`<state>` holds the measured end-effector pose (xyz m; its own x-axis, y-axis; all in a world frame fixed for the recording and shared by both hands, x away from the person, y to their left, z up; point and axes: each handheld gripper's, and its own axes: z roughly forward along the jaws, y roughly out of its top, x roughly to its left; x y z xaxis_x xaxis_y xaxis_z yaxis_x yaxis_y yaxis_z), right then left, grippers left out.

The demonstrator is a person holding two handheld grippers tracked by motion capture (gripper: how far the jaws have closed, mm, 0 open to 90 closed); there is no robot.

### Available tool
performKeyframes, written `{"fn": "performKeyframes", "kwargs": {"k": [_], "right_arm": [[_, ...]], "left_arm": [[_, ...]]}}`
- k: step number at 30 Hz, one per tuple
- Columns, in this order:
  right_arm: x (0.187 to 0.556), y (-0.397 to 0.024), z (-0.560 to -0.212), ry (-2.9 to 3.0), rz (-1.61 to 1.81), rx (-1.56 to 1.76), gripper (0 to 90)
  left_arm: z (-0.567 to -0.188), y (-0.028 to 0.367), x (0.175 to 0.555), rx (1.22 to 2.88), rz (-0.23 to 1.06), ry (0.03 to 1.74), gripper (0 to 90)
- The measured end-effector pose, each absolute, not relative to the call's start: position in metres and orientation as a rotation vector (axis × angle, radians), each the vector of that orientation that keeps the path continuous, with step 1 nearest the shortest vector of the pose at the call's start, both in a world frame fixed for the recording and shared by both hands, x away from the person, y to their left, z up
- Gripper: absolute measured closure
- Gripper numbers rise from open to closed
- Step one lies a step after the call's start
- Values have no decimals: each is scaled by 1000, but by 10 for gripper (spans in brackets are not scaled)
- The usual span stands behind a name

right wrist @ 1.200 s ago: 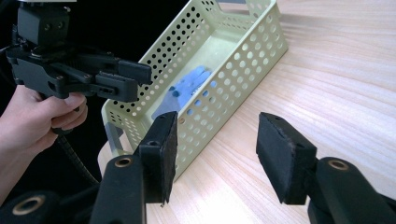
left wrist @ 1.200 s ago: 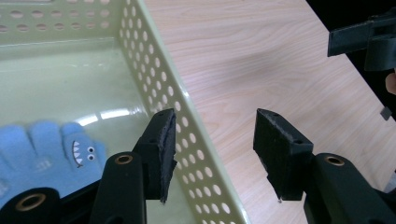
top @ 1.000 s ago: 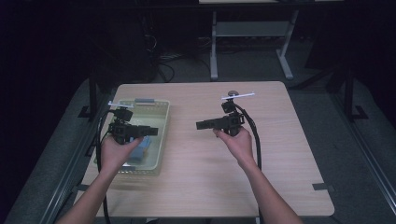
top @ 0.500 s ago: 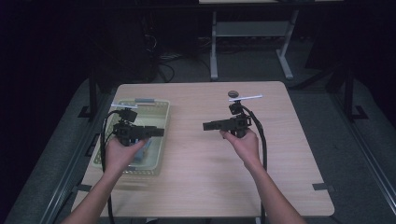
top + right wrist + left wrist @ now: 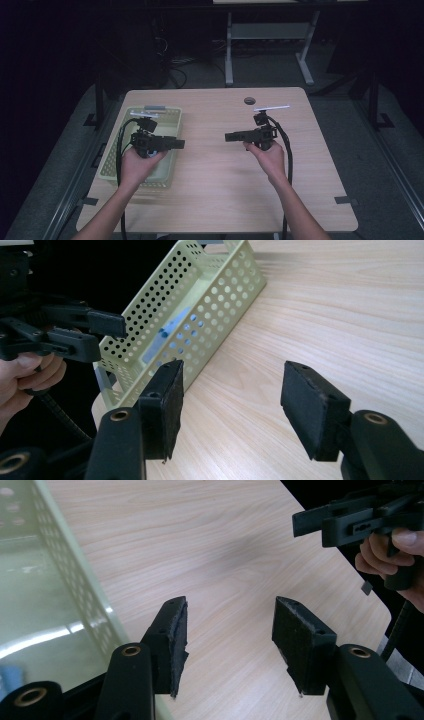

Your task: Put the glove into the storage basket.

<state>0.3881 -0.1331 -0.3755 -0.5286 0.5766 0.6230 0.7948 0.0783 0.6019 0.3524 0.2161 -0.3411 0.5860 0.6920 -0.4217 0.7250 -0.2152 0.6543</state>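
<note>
The left hand-held gripper (image 5: 177, 144) hangs over the pale green basket (image 5: 165, 116), which sits at the left side of the worktop (image 5: 215, 200). Its jaws are open about half way and hold nothing. The right hand-held gripper (image 5: 231, 136) hangs over the bare middle of the worktop. Its jaws have just been opening, and nothing is between them. The two point at each other, well apart.

A small blue thing (image 5: 167, 332) lies inside the basket; I cannot tell what it is. I think the putting-in step is done. If more is to be moved, the next move needs a hand to reach for a new thing.

A small dark round spot (image 5: 249, 100) marks the far side of the worktop. The basket's holey wall (image 5: 210, 310) stands between the right hand-held gripper and the blue thing.
</note>
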Motion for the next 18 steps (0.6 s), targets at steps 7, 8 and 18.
{"fn": "performKeyframes", "kwargs": {"k": [7,8,18], "right_arm": [[386,-145,-380,-2114,-1435,-1422,403],[386,-147,-380,-2111,-1437,-1425,402],[382,-161,-384,-2096,-1439,-1459,386]], "left_arm": [[-342,207,350,1949,-53,1118,460],[-342,207,350,1956,-51,1112,458],[-347,196,347,1962,-69,1096,445]]}}
